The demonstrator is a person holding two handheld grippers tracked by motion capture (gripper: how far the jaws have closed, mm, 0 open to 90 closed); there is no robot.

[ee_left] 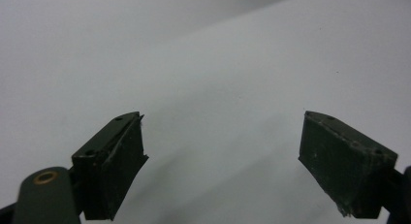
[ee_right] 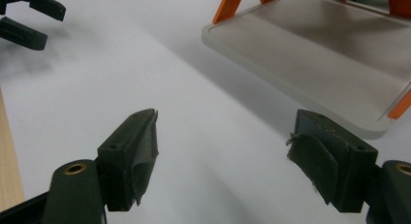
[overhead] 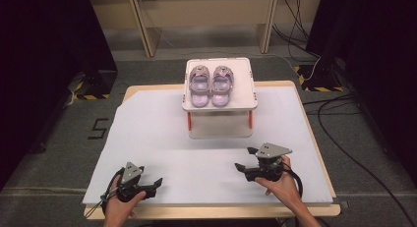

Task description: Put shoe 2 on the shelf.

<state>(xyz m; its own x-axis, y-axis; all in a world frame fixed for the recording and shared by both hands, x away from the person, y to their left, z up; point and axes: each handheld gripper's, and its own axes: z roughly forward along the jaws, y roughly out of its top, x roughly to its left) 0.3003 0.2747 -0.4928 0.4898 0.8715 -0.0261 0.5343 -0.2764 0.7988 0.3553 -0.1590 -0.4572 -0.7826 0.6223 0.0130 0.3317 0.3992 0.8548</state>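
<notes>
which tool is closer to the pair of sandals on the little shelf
Right. The right tool is just in front of the shelf holding the sandals, slightly right of it. The left tool sits farther off, by the table's near-left edge.

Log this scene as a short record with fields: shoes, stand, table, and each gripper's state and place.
shoes: pair of pink sandals, side by side on the top shelf
stand: white two-tier rack with orange legs, at the table's far middle
table: wooden table under a white sheet
left gripper: open, nothing between the jaws, low over the sheet near the front edge
right gripper: open, nothing between the jaws, in front of the rack
</notes>
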